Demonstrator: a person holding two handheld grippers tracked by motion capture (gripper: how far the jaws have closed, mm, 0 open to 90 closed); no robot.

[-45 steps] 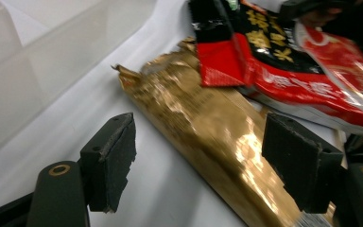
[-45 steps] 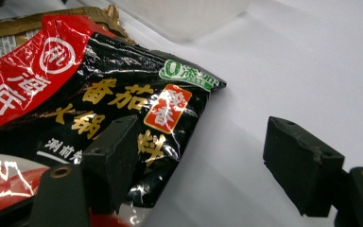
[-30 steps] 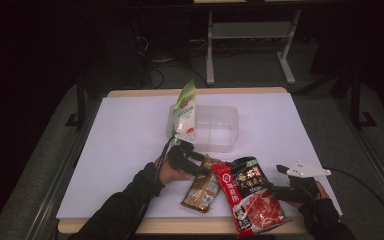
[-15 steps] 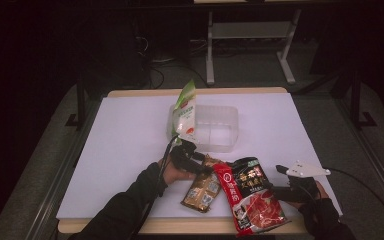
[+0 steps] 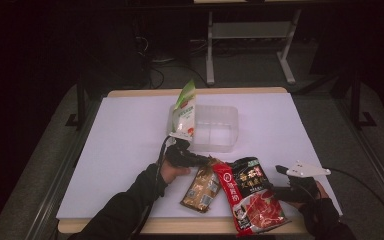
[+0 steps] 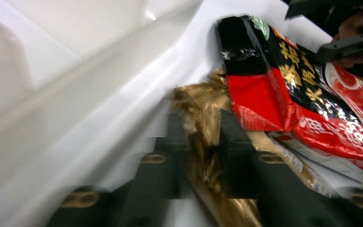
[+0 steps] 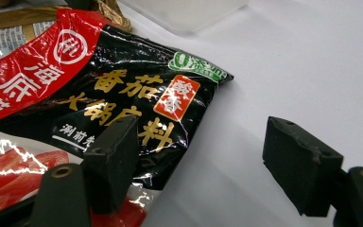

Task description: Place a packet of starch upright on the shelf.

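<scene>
A gold foil packet (image 5: 201,190) lies near the table's front edge, and my left gripper (image 5: 200,161) is shut on its crinkled top corner. In the left gripper view the gold foil (image 6: 196,101) is pinched between the two black jaws of the left gripper (image 6: 204,142). A red and black sauce packet (image 5: 252,200) lies beside it, overlapping its right edge. My right gripper (image 5: 280,186) rests at that packet's right side, open. In the right gripper view the right gripper (image 7: 205,161) has one jaw over the packet's edge (image 7: 123,80) and the other over bare table.
A clear plastic container (image 5: 212,127) stands mid-table just beyond the left gripper, with a green and white pouch (image 5: 184,112) leaning upright at its left end. The white table surface (image 5: 120,145) spreads to the left and behind.
</scene>
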